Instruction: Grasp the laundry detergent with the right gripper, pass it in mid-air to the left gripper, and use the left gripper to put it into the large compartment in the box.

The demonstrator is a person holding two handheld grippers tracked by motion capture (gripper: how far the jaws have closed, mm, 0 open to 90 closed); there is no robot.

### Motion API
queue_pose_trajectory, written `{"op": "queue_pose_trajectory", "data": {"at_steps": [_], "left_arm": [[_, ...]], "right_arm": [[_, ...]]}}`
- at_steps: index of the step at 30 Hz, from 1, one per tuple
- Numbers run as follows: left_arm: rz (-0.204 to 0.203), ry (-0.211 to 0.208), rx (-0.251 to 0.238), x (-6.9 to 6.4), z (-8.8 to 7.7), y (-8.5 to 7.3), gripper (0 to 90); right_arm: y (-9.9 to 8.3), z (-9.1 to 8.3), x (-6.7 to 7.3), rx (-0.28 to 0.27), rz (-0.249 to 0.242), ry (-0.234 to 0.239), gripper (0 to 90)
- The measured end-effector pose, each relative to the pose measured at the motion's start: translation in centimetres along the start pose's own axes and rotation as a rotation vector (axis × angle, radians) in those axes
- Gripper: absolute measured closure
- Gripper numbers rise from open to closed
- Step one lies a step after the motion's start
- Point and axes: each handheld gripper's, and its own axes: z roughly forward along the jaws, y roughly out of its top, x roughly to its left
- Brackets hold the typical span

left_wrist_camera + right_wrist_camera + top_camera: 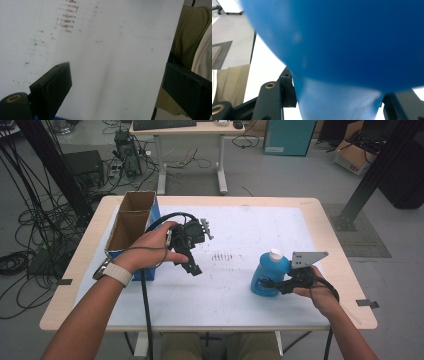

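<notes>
Room: lab floor beyond my table [310, 207], with a desk [187, 130] at the far side and cables [30, 220] trailing at the left.
Surface: pale wooden table under a white mat [240, 295]; faint brown scuff marks [221, 256] sit near the mat's middle.
Right fingers: my right gripper [272, 284] has its 2 jaws closed on the waist of the blue bottle [269, 272]; in the right gripper view the blue bottle [342, 50] sits pressed between them.
Grip reason: I judge the low side hold keeps the bottle upright and leaves its white cap [275, 254] clear.
Bottle place: it stands at the right of the mat, toward my edge; I cannot tell if its base rests on the mat or hangs just above.
Left fingers: my left gripper [194, 268] has its 2 jaws spread wide with nothing between them; the left gripper view shows its fingers [51, 87] over bare mat.
Left reason: I judge this hand waits, ready to steady or take the bottle.
Left hand: it holds the gripper above the mat, well apart from the bottle.
Box: an open cardboard box [131, 220] with a blue outer side stands at the table's left, just beside my left hand [150, 251]; I judge it the likely place for the bottle.
</notes>
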Motion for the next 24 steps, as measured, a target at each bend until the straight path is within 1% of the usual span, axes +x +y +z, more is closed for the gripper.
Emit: {"op": "queue_pose_trajectory", "data": {"at_steps": [3, 4, 5, 7, 24], "left_arm": [[0.000, 0.003, -0.001, 0.01, -0.02, 0.00, 9.2], [0.006, 0.001, 0.009, 0.06, -0.08, -0.01, 9.2], [-0.001, 0.000, 0.004, 0.01, -0.05, -0.02, 9.2], [0.000, 0.002, -0.001, 0.01, -0.05, -0.03, 9.2], [0.002, 0.002, 0.004, 0.05, -0.10, -0.06, 9.2]], "right_arm": [[0.00, 0.00, -0.01, 0.000, 0.000, 0.000, 41.8], [0.00, 0.00, 0.00, 0.000, 0.001, 0.001, 41.8], [0.00, 0.00, -0.01, 0.000, 0.000, 0.000, 41.8], [0.01, 0.00, -0.02, 0.001, 0.000, 0.000, 41.7], [-0.01, 0.01, -0.02, -0.002, 0.001, -0.001, 41.6]]}}
